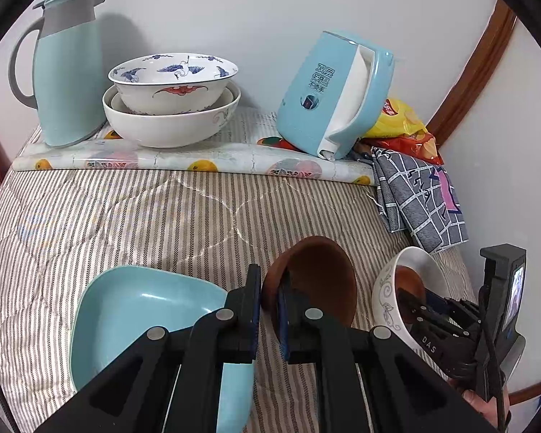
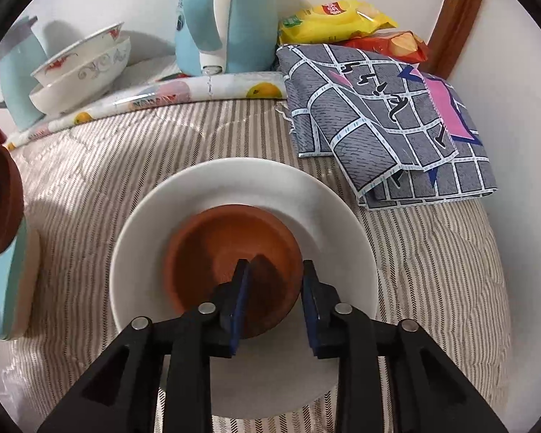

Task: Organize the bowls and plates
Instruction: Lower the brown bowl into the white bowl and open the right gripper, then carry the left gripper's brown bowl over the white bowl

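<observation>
The left gripper [image 1: 269,297] has its jaws clamped on the rim of a dark brown bowl [image 1: 313,281], which is tilted on its side and held above the striped quilt [image 1: 126,216], just right of a light-blue squarish dish [image 1: 133,310] lying beneath the gripper. To the right, the right gripper [image 2: 276,288] reaches into a white bowl [image 2: 241,187] with grey scroll pattern on its outside; its jaws stand apart, astride the near rim of a terracotta bowl [image 2: 227,249] that sits nested inside the white one, one jaw inside the rim and the other outside it. Farther back, on a fruit-print mat [image 1: 184,158], two larger bowls are stacked: a crane-painted bowl [image 1: 173,79] resting in a big white bowl [image 1: 169,122]. A pale-blue thermal jug [image 1: 66,68] stands to their left and a blue-and-white electric kettle [image 1: 328,97] to their right. Beside the kettle lie yellow and red snack bags [image 2: 342,18], and a folded grey grid-pattern cloth [image 2: 389,119] lies on the quilt near the wall.
</observation>
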The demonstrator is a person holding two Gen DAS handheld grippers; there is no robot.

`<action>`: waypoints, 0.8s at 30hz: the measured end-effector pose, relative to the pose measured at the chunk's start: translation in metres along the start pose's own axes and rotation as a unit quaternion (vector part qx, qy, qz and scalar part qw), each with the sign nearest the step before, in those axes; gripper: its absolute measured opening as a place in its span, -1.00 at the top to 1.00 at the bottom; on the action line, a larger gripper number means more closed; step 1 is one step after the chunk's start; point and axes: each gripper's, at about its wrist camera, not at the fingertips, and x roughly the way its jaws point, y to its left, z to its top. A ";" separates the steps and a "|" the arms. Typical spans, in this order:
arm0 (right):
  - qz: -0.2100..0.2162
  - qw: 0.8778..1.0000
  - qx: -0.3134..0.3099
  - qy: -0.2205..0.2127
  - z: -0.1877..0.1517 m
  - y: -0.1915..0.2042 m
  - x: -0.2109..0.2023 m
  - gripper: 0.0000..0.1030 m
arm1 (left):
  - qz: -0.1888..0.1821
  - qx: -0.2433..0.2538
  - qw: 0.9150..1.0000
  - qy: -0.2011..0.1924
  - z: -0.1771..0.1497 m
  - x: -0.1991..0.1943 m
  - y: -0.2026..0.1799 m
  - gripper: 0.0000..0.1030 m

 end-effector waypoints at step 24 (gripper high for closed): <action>0.058 0.998 0.017 -0.023 0.001 -0.003 -0.009 -0.30 | -0.004 0.019 1.000 -0.007 -0.006 -0.016 -0.014 0.83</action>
